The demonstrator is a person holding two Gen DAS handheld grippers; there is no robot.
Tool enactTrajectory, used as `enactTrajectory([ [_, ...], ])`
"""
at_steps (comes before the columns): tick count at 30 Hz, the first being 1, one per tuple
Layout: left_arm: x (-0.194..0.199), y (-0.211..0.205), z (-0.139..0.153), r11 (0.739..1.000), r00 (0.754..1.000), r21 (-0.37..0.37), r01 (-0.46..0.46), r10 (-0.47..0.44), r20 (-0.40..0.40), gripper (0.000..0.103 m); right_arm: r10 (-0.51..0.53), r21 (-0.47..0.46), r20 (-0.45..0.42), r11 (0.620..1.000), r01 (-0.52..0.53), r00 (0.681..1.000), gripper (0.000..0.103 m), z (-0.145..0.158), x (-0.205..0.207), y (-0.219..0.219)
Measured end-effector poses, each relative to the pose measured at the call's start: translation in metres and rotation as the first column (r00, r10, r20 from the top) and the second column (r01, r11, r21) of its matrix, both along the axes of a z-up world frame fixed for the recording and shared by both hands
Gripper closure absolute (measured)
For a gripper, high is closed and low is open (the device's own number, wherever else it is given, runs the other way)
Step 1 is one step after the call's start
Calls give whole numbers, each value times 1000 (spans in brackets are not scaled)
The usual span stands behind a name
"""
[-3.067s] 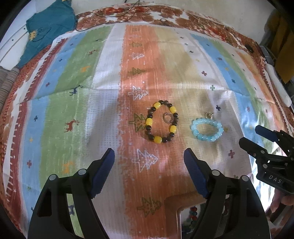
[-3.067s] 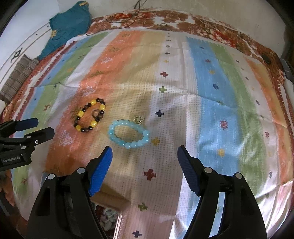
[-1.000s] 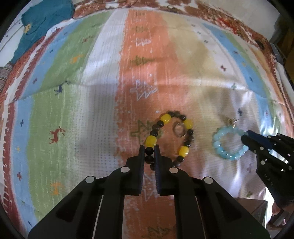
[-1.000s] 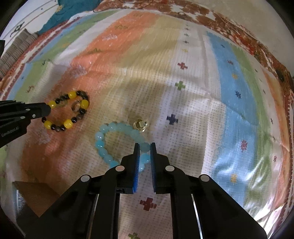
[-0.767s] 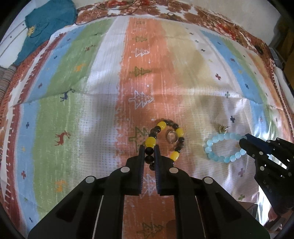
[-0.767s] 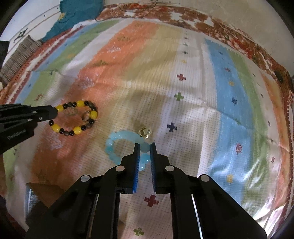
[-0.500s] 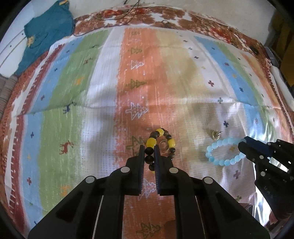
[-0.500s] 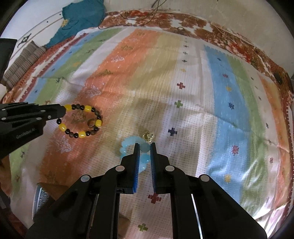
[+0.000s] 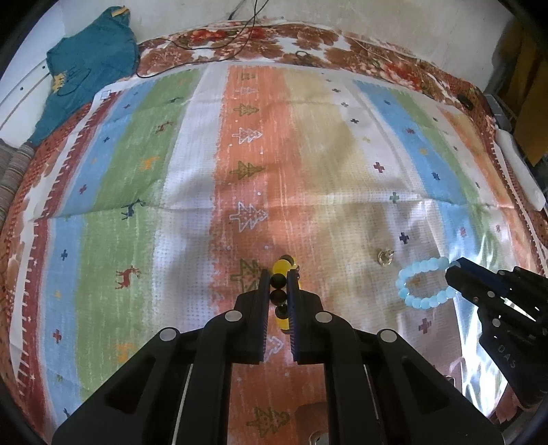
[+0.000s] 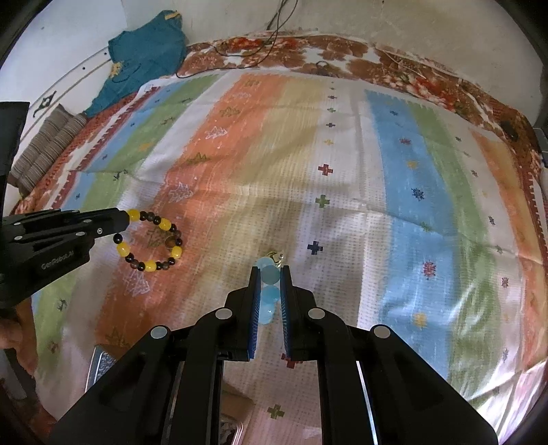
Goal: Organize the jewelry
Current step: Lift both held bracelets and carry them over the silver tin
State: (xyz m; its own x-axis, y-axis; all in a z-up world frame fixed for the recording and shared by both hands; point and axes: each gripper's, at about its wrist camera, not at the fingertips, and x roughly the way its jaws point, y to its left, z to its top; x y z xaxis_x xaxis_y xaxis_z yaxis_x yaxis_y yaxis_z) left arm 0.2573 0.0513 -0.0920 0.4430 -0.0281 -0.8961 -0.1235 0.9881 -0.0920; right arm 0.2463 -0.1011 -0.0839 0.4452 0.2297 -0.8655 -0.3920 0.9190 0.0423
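Observation:
My left gripper (image 9: 278,275) is shut on the yellow and dark bead bracelet (image 9: 281,274) and holds it lifted above the striped cloth; in the right wrist view the bracelet (image 10: 150,239) hangs from the left gripper (image 10: 125,217). My right gripper (image 10: 269,272) is shut on the light blue bead bracelet (image 10: 269,291), also lifted; in the left wrist view it (image 9: 424,285) hangs from the right gripper (image 9: 453,265). A small gold ring (image 9: 384,257) lies on the cloth between them, and also shows in the right wrist view (image 10: 275,256).
A striped, patterned cloth (image 9: 171,191) covers the bed. A teal garment (image 9: 89,68) lies at the far left corner, with a cable (image 9: 246,20) at the far edge. A brown box (image 10: 236,404) with a metal tray (image 10: 99,368) sits near the front edge.
Both grippers closed on their bracelets and have lifted them off the cloth, pulling back and up. The gold ring stayed on the cloth.

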Motion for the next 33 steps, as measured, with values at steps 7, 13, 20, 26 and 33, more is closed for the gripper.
enactTrajectory([
  [7,-12,1,12,1000,1000,12,7,-7,22,94,-5,5,12,1000,5,1000,91,6,-12,-4],
  [13,-29,-6,34,999,997,29,33,-34,64,94,0,13,39,1000,-1,999,91,19,-22,-5],
  [20,-46,-17,50,999,994,12,52,-53,92,94,19,13,77,1000,-20,997,91,31,-39,-2],
  [26,-61,-23,66,997,989,4,74,-74,130,94,31,16,99,999,-33,995,91,40,-51,-1],
  [33,-78,-32,79,994,980,8,109,-109,168,94,46,31,116,998,-50,992,91,46,-61,-4],
])
